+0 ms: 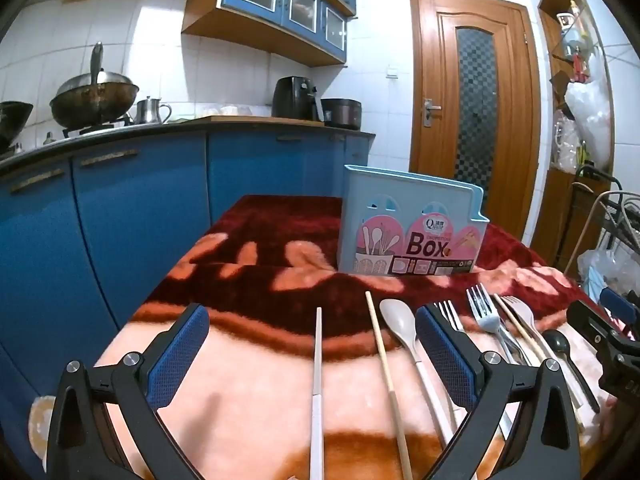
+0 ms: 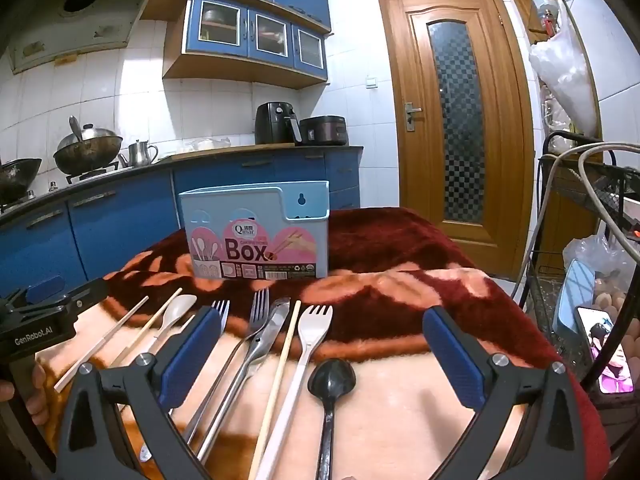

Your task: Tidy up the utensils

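Utensils are lying in a row on the red-and-peach plush blanket (image 1: pixel 248 408), in front of the upright light-blue plastic utensil box (image 2: pixel 256 236). Left gripper (image 1: pixel 312 360) is hovering jaws apart over the white chopstick (image 1: pixel 317 380) and wooden chopstick (image 1: pixel 386 372); right gripper (image 2: pixel 322 356) is hovering jaws apart over the white plastic fork (image 2: pixel 304 344) and black spoon (image 2: pixel 332 378), both holding nothing

Glossy metal forks (image 2: pixel 256 320), plush blanket (image 2: pixel 400 240)
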